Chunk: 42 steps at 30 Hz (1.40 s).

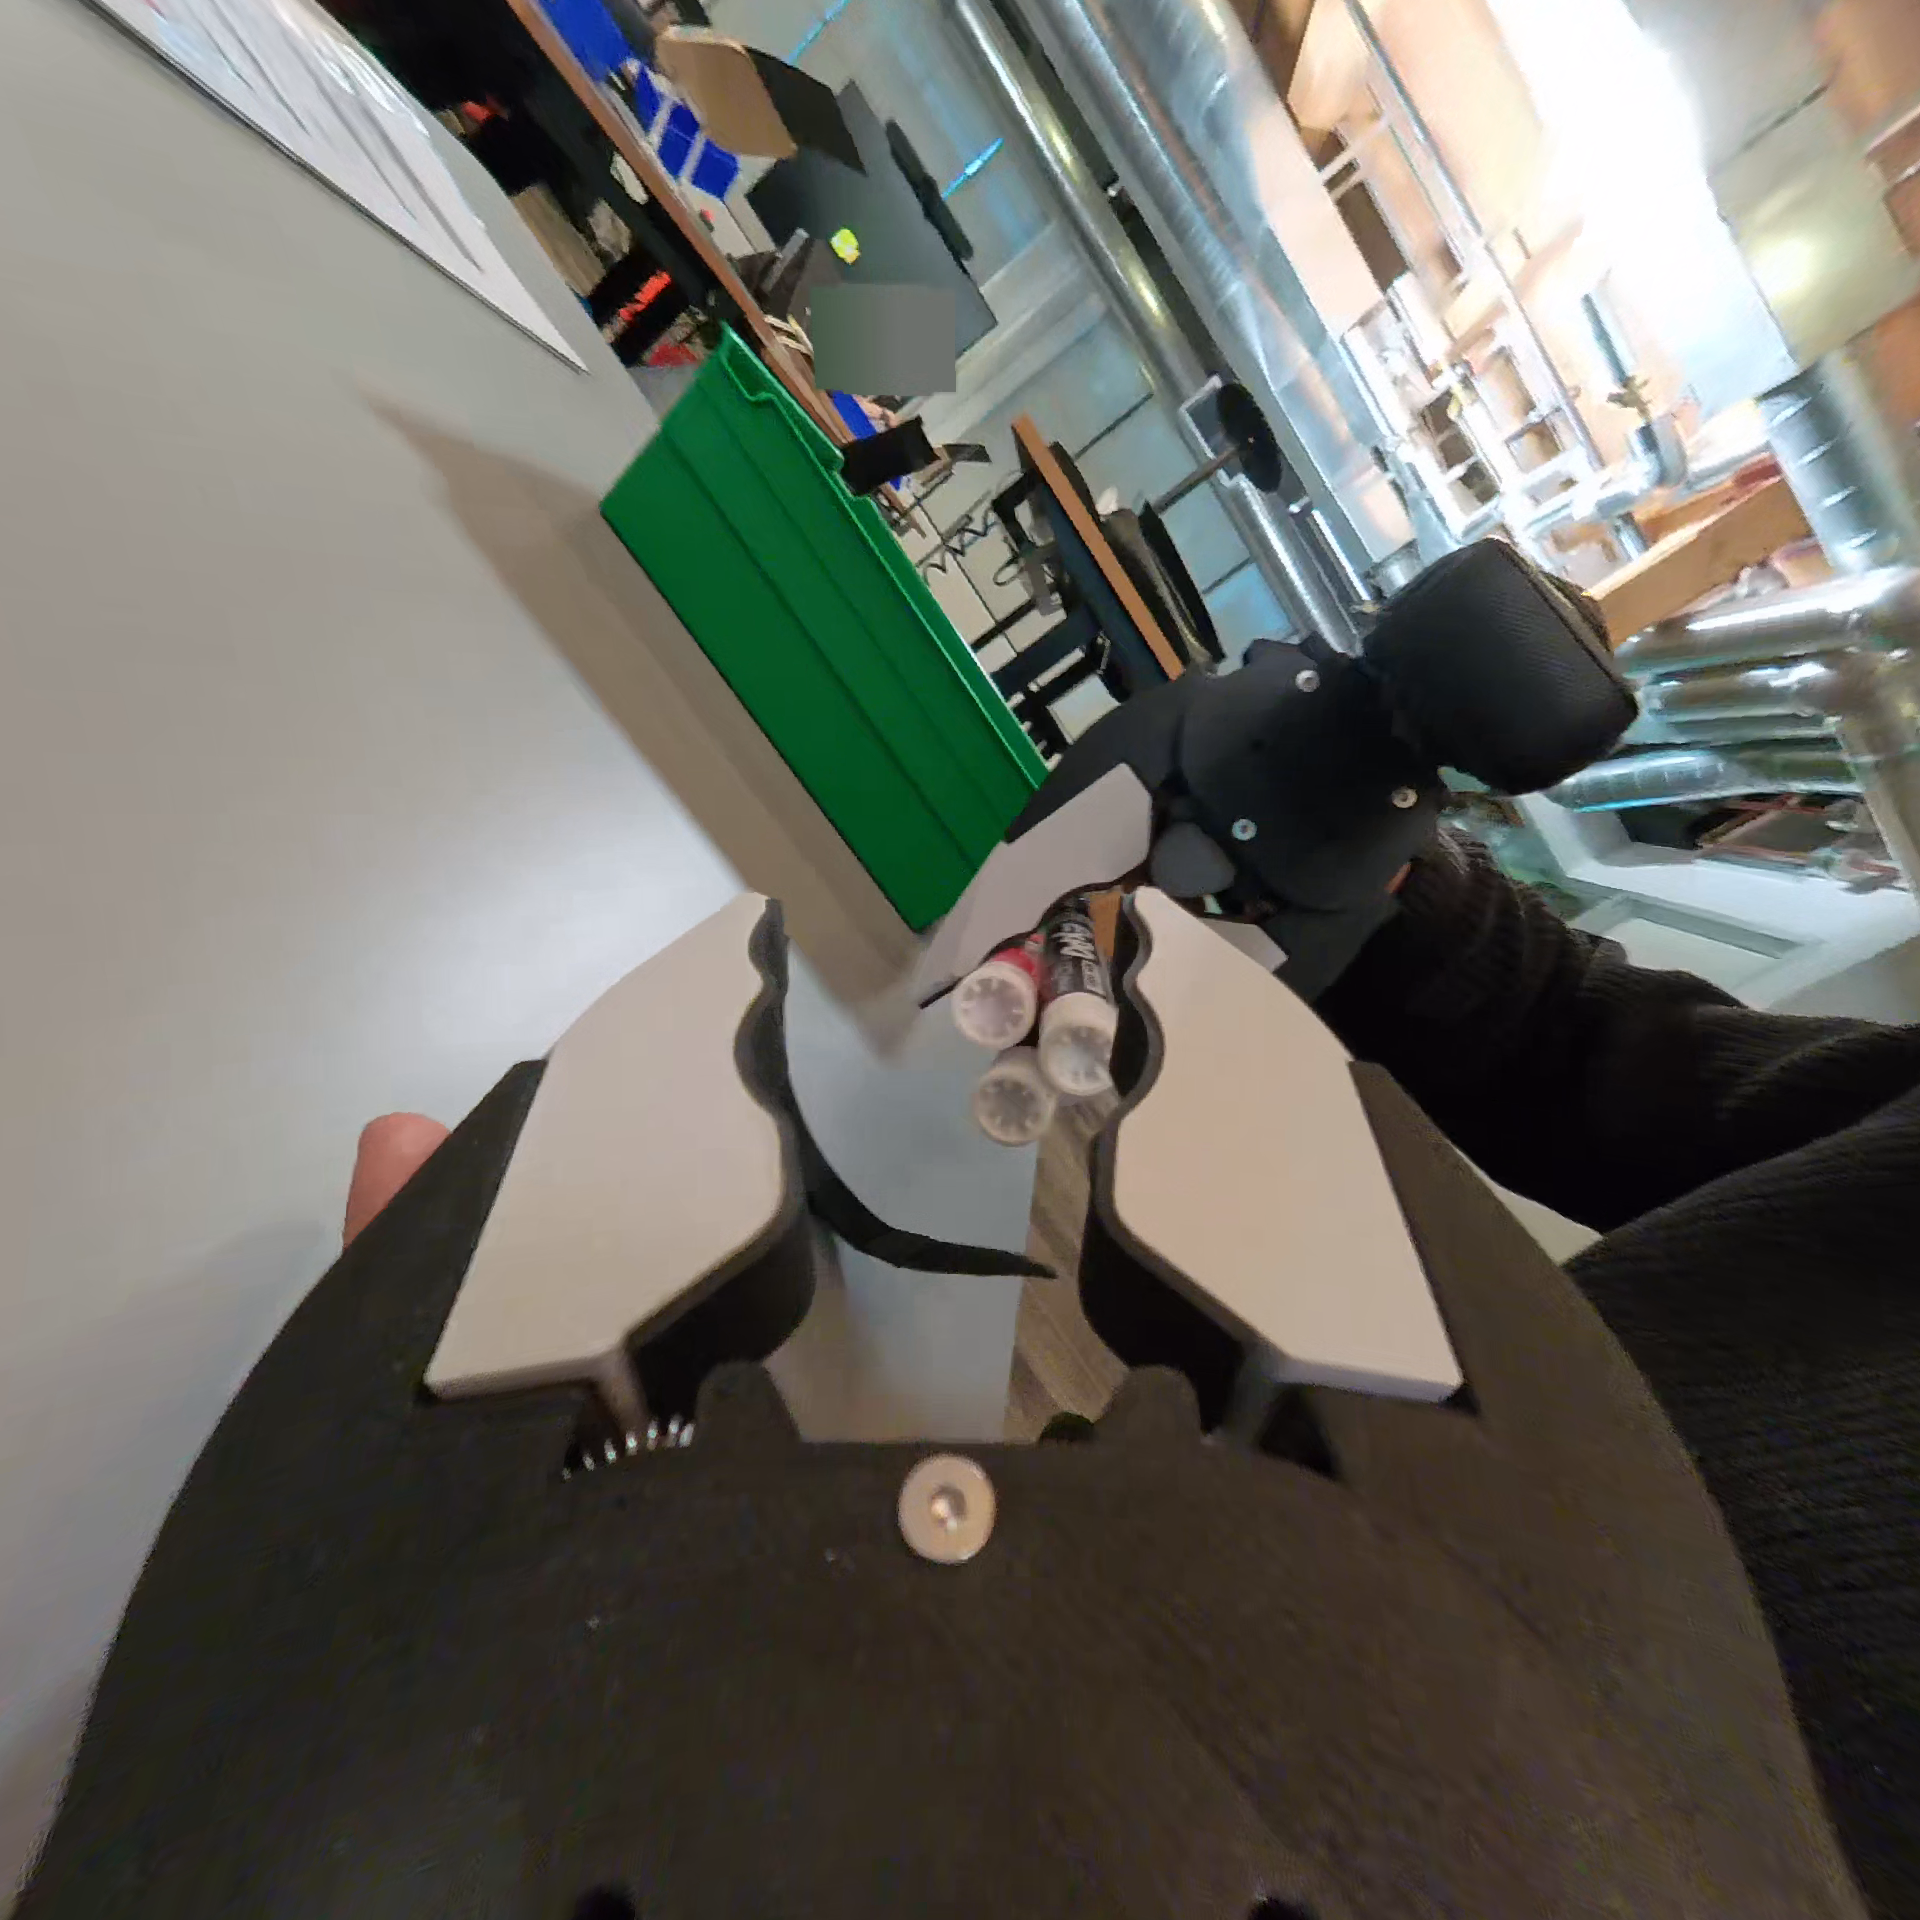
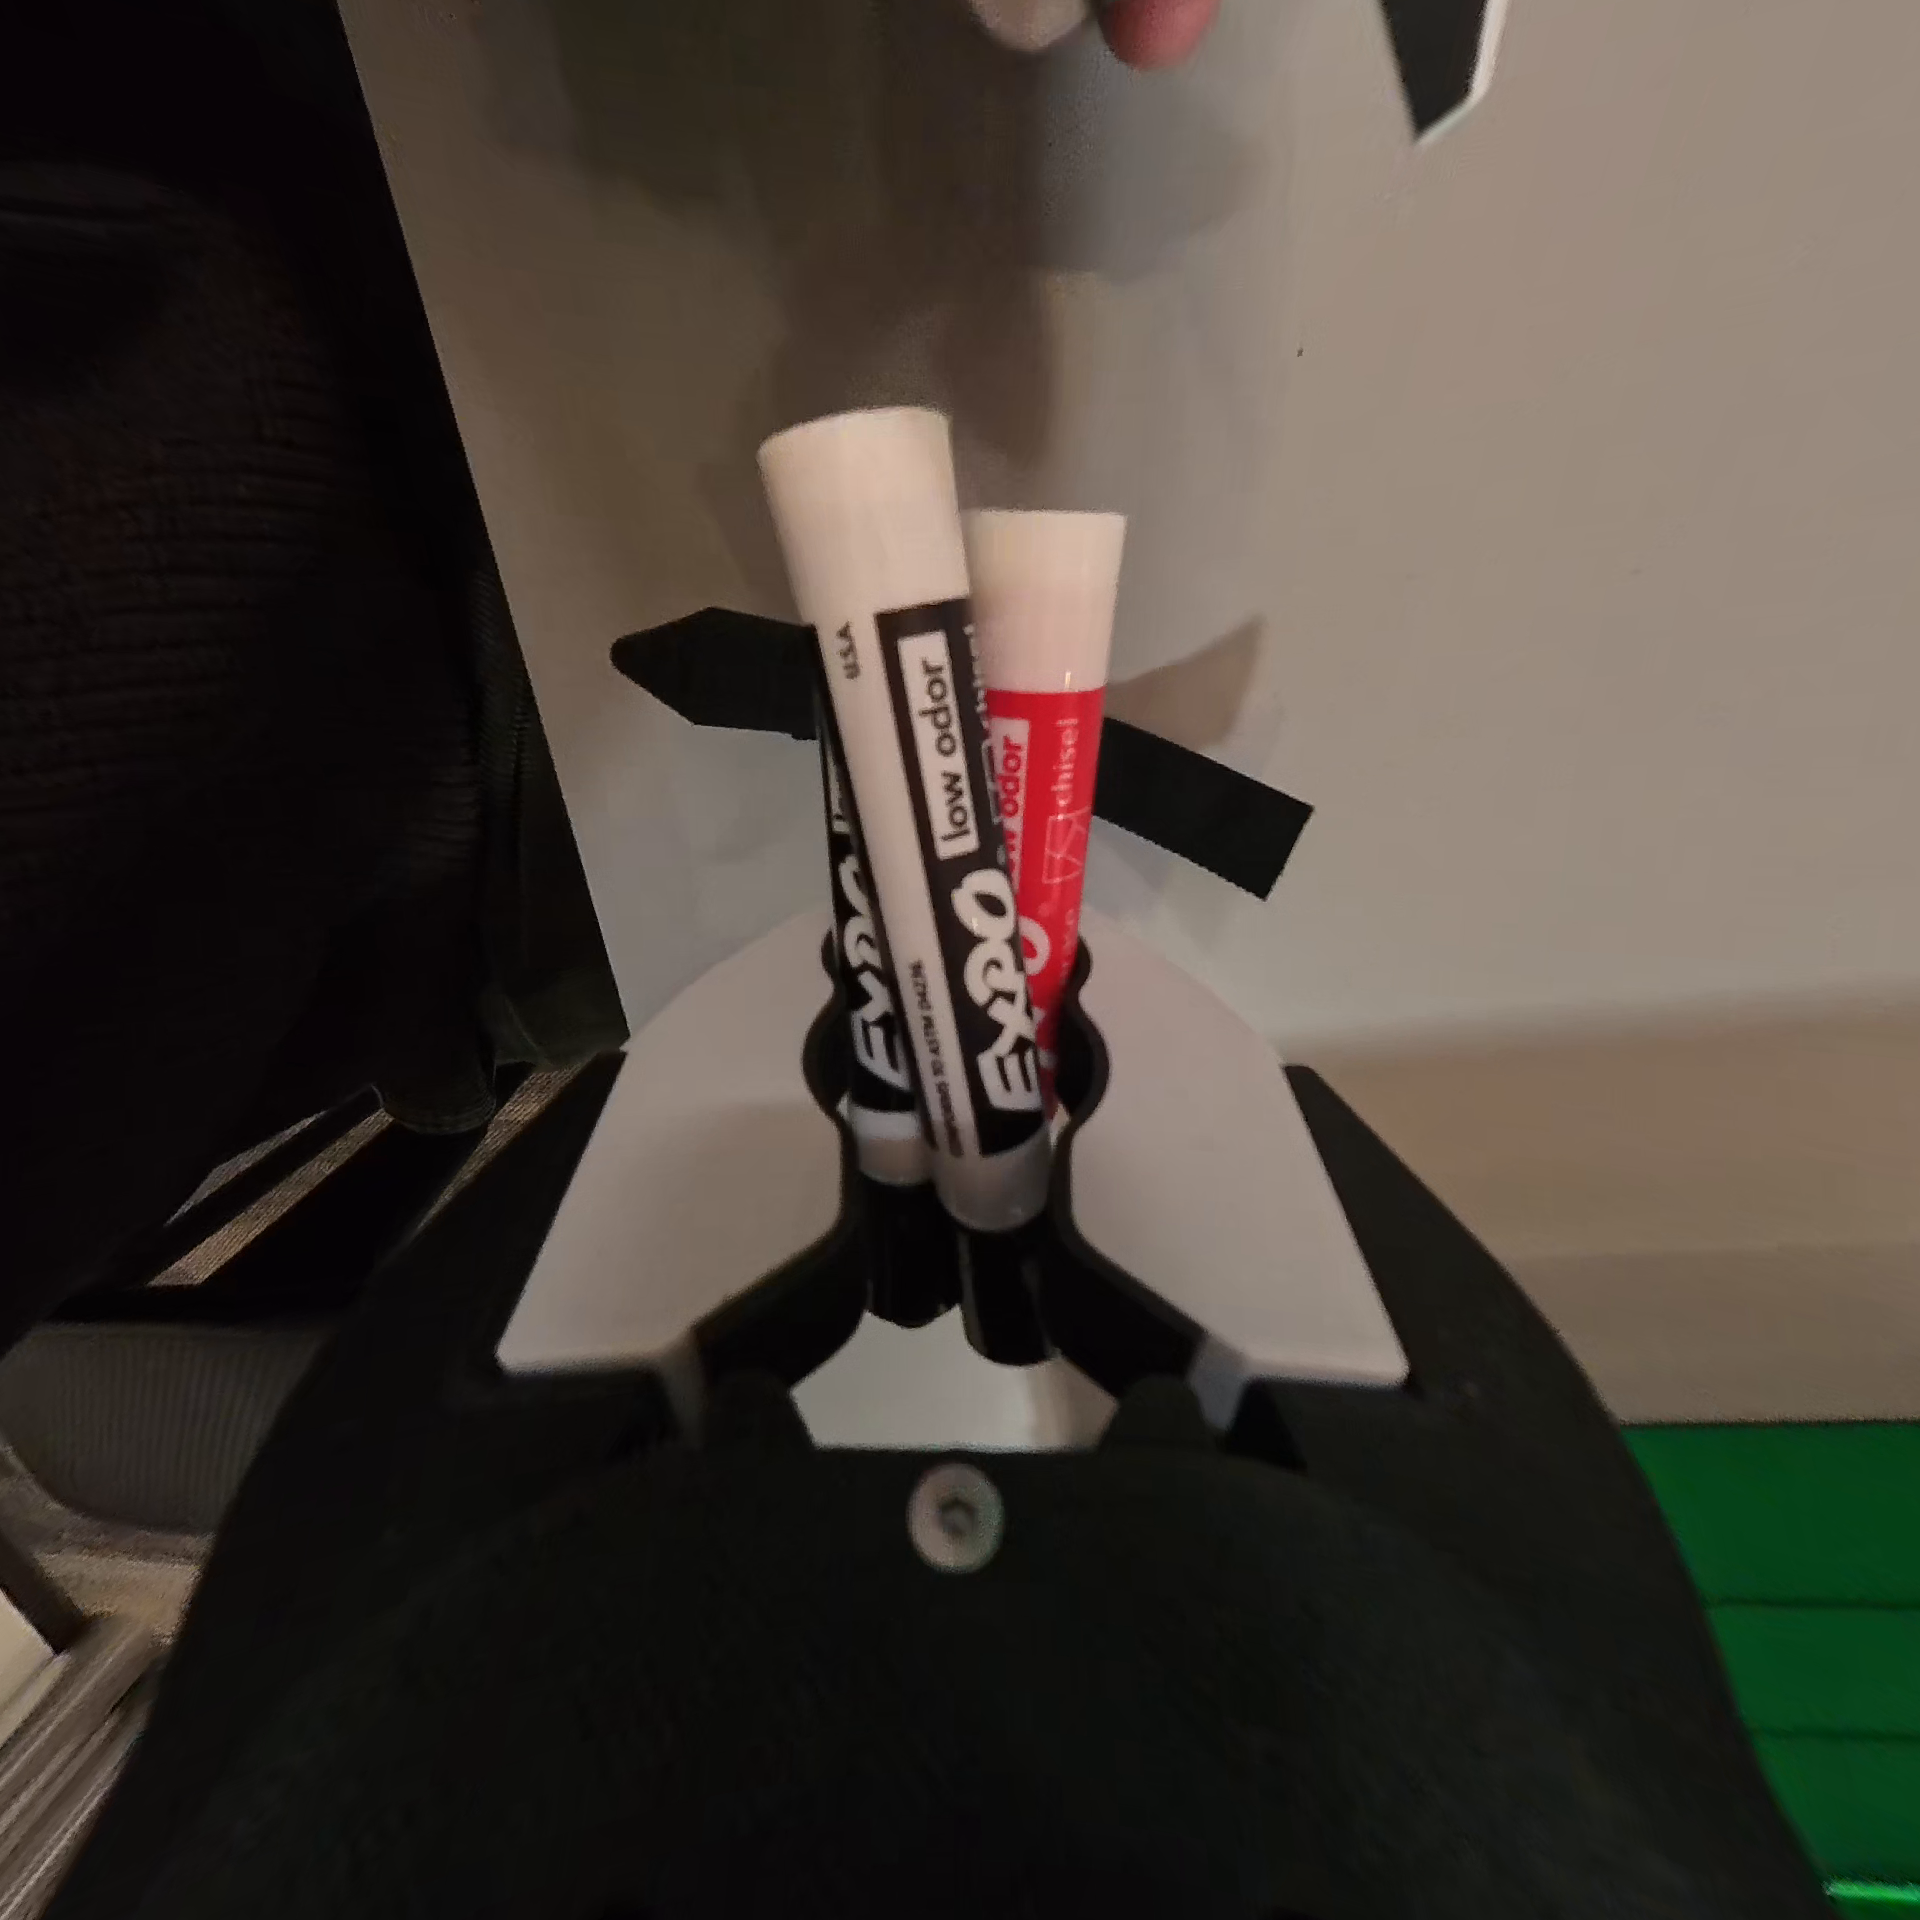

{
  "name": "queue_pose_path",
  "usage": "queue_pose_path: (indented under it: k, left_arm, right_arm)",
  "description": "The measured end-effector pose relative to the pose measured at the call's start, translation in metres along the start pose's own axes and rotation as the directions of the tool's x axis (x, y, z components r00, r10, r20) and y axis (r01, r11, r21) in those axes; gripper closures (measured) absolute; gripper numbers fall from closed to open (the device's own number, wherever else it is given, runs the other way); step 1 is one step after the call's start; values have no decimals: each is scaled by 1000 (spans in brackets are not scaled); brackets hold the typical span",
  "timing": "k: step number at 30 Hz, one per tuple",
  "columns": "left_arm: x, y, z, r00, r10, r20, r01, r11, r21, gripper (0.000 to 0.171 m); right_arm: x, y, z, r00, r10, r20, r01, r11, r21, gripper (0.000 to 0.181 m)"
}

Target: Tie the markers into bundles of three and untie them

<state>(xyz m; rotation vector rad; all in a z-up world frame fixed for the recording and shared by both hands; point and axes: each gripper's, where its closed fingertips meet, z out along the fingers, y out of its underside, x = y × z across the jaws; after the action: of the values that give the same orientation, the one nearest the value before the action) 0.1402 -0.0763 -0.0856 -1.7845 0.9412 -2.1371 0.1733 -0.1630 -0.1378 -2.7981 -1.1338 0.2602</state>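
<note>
My right gripper (image 2: 956, 956) is shut on three markers (image 2: 935, 831), two black and one red, held side by side above the grey table (image 2: 1558, 520). A black strap (image 2: 1195, 810) lies flat on the table behind them. In the left wrist view the right gripper (image 1: 1039, 914) holds the markers (image 1: 1029, 1029) with their white ends facing my left gripper (image 1: 951, 914). The left gripper is open and empty, just short of the marker ends. The strap (image 1: 914, 1252) lies on the table between its fingers.
A green bin (image 1: 810, 644) stands on the table (image 1: 260, 831) behind the right gripper; it also shows in the right wrist view (image 2: 1766, 1558). A person's black sleeve (image 1: 1662, 1143) is on the right. The table edge runs close under the grippers. About 11 cm separates my left fingertips from my right.
</note>
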Motion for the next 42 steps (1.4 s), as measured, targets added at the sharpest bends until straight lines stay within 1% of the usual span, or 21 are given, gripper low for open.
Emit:
queue_pose_path:
  k: [2,4,6,8,9,15,18,20,21,22,24,25,27,28,29,30,32,34,36,40,42]
  left_arm:
    - [-9,-3,-4,998,10,55,-11,1000,17,109]
    - [-18,-4,-5,995,-56,86,53,998,35,104]
    - [-17,-2,-4,988,-154,24,153,987,43,96]
    - [-12,2,-1,975,-217,-41,218,975,32,95]
    - [-12,5,0,975,-219,-50,220,975,24,95]
    - [-10,17,3,991,-135,-21,134,990,-45,118]
    - [-5,12,0,997,-62,-40,61,998,-27,130]
    - [3,10,-3,997,25,-73,-26,1000,-13,130]
    - [7,12,-4,994,72,-88,-74,997,-28,129]
    - [12,16,-5,988,118,-100,-123,991,-55,126]
    - [15,30,-3,975,202,-91,-214,965,-151,106]
    - [15,40,-2,964,251,-91,-265,941,-212,96]
    - [13,56,2,925,373,-76,-378,876,-301,84]
    - [13,60,5,903,424,-71,-424,852,-309,80]
    - [18,60,10,893,444,-81,-447,846,-292,80]
    - [25,60,14,891,441,-109,-454,853,-258,84]
    - [43,62,18,905,371,-207,-412,887,-210,108]
    - [50,67,20,917,287,-277,-352,909,-223,117]
    - [49,67,22,922,261,-285,-326,921,-212,119]
    - [46,56,19,929,233,-286,-281,950,-139,119]
    - [42,50,15,928,268,-259,-306,944,-121,119]
  right_arm:
    - [0,-1,-3,1000,-5,-4,5,1000,7,145]
    - [0,-3,-6,1000,-13,-11,13,1000,13,145]
    - [1,-4,-10,1000,-22,-21,22,1000,15,145]
    - [2,-6,-15,999,-28,-31,28,999,17,145]
    - [3,-6,-17,999,-29,-36,29,999,17,145]
    - [7,-8,-27,999,-15,-45,17,999,43,145]
    - [7,-5,-25,999,-4,-39,6,999,39,145]
    - [6,-2,-23,1000,3,-27,-2,999,32,145]
    - [6,-1,-22,1000,5,-23,-5,1000,30,145]
    - [7,0,-22,1000,7,-19,-7,1000,28,145]
    - [8,0,-23,1000,5,-15,-4,1000,28,145]
    - [8,-1,-24,1000,0,-12,1,1000,31,145]
    - [8,-5,-27,1000,-11,-3,11,999,42,145]
    - [8,-7,-29,1000,-14,2,14,999,48,145]
    - [8,-10,-31,1000,-21,5,20,998,53,145]
    - [8,-13,-32,1000,-29,6,29,998,56,145]
    - [8,-19,-34,999,-51,3,51,997,56,145]
    - [9,-25,-35,998,-65,-4,66,996,53,145]
    - [10,-31,-36,997,-78,-11,78,995,57,145]
    - [11,-44,-37,995,-93,-22,94,993,67,145]
    - [14,-51,-37,995,-99,-30,101,992,74,145]
